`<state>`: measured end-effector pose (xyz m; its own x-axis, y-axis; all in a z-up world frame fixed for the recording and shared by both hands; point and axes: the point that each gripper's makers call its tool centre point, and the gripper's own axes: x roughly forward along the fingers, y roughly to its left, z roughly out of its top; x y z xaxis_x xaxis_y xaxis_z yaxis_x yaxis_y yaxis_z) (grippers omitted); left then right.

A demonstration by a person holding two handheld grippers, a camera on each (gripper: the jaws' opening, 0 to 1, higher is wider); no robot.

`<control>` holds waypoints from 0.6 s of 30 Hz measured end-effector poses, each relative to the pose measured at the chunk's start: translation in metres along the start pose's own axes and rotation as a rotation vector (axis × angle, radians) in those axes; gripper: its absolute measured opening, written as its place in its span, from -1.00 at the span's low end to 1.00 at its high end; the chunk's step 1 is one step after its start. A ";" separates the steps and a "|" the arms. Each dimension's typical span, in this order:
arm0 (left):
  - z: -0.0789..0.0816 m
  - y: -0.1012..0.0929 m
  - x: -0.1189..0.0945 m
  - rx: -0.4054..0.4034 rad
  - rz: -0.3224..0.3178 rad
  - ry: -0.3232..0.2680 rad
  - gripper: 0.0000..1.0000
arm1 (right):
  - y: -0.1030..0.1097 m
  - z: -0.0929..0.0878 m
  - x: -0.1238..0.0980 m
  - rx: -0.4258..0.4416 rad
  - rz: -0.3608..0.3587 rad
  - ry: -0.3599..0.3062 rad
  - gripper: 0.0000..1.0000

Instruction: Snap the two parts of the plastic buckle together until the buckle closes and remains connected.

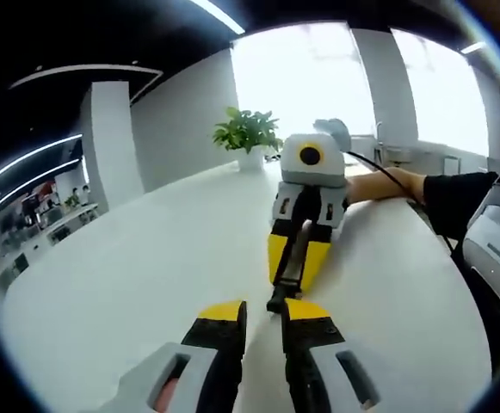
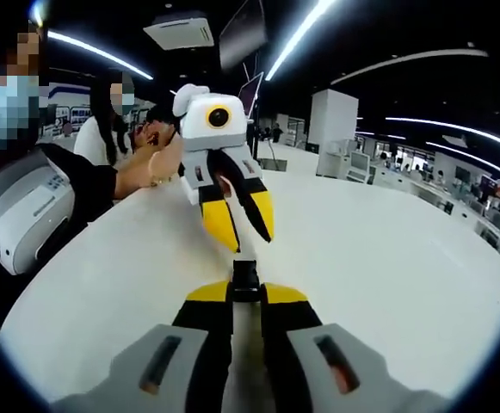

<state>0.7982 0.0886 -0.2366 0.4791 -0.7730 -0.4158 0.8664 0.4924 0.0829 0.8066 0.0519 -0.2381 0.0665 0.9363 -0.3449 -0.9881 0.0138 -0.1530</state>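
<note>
A black buckle piece (image 2: 245,280) sticks out from between the yellow tips of my right gripper (image 2: 245,294), which is shut on it. In the left gripper view the same piece (image 1: 289,267) hangs down from the right gripper (image 1: 297,258), its lower end just above the white table (image 1: 146,275). My left gripper (image 1: 265,314) stands open, jaws apart, with the piece's end right in front of its tips. From the right gripper view the left gripper (image 2: 250,243) faces me, jaws spread just beyond the buckle piece. I cannot tell whether the piece is one part or both.
A potted plant (image 1: 248,133) stands at the table's far edge. A person's forearm (image 1: 404,185) rests on the table behind the right gripper. A grey machine (image 2: 17,215) sits at the table's side, and people (image 2: 112,112) stand behind it.
</note>
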 end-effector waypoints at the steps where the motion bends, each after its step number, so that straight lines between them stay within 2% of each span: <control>1: 0.000 0.000 0.000 -0.004 0.001 -0.001 -0.70 | -0.002 0.000 0.000 -0.007 -0.009 0.003 -0.79; 8: -0.001 0.001 0.001 -0.010 0.005 0.005 -0.70 | -0.024 0.000 -0.007 -0.045 -0.103 0.030 -0.79; 10: 0.000 0.001 0.001 -0.008 0.007 0.004 -0.70 | -0.033 -0.003 -0.010 -0.079 -0.141 0.063 -0.79; 18: 0.002 0.005 -0.001 -0.013 0.023 -0.002 -0.70 | -0.055 -0.009 -0.011 -0.110 -0.192 0.128 -0.79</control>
<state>0.8022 0.0915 -0.2342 0.4990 -0.7625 -0.4118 0.8534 0.5150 0.0807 0.8616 0.0370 -0.2345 0.2754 0.8680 -0.4132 -0.9352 0.1423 -0.3244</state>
